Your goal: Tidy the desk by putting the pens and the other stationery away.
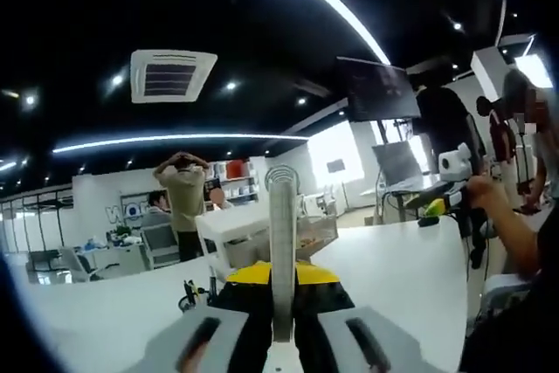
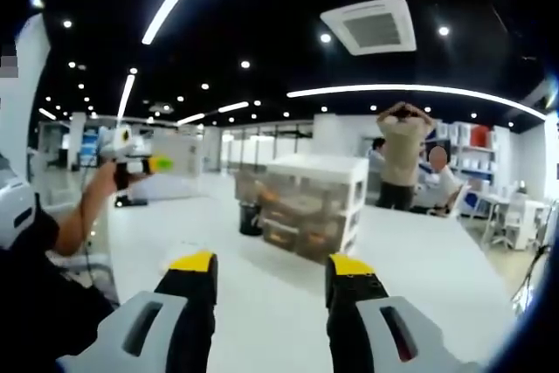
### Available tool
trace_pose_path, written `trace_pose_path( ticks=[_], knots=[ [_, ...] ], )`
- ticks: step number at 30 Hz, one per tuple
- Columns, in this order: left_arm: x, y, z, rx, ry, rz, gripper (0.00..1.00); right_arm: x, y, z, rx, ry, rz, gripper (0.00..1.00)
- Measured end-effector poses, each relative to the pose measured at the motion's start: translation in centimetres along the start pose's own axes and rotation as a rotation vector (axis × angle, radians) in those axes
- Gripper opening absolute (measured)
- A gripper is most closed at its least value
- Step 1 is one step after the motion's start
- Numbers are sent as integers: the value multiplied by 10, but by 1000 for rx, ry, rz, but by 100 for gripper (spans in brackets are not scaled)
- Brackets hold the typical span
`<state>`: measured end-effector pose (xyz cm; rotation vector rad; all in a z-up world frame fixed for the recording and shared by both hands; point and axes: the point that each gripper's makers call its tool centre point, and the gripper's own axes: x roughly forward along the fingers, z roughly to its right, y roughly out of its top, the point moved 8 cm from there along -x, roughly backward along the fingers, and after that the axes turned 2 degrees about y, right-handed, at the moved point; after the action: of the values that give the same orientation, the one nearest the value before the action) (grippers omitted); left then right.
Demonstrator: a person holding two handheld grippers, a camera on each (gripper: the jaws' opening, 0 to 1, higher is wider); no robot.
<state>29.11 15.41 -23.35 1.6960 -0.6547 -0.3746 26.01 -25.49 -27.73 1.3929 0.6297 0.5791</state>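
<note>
In the left gripper view my left gripper (image 1: 281, 274) is shut on a flat silvery strip, like a metal ruler (image 1: 282, 216), which stands upright between the yellow-tipped jaws. Behind it on the white desk (image 1: 393, 277) stands a translucent drawer unit (image 1: 244, 226) with a white top, and a black pen cup (image 1: 189, 296) sits to its left. My right gripper (image 2: 272, 265) is open over the desk (image 2: 262, 321) with nothing between its jaws. The drawer unit (image 2: 301, 207) and the pen cup (image 2: 251, 217) lie ahead of it. The left gripper (image 2: 131, 156) is held up at the left.
A person with hands on head (image 2: 401, 153) stands behind the desk beside a seated person (image 2: 439, 183). More desks, chairs and shelves fill the back of the room. A screen (image 1: 377, 89) hangs at the upper right, with people under it. My right gripper (image 1: 447, 185) shows there in a hand.
</note>
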Motion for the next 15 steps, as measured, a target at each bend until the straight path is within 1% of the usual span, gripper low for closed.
trace_pose_path(
  ticks=[6,9,15],
  knots=[
    [13,12,-1,50,-1,-11,7,0,1,0,-1,0,0,47],
    [25,20,-1,93,-7,-28,7,-1,0,0,-1,-1,-1,47],
    [44,31,6,167,-36,-45,7,-1,0,0,0,-2,-1,47]
  ],
)
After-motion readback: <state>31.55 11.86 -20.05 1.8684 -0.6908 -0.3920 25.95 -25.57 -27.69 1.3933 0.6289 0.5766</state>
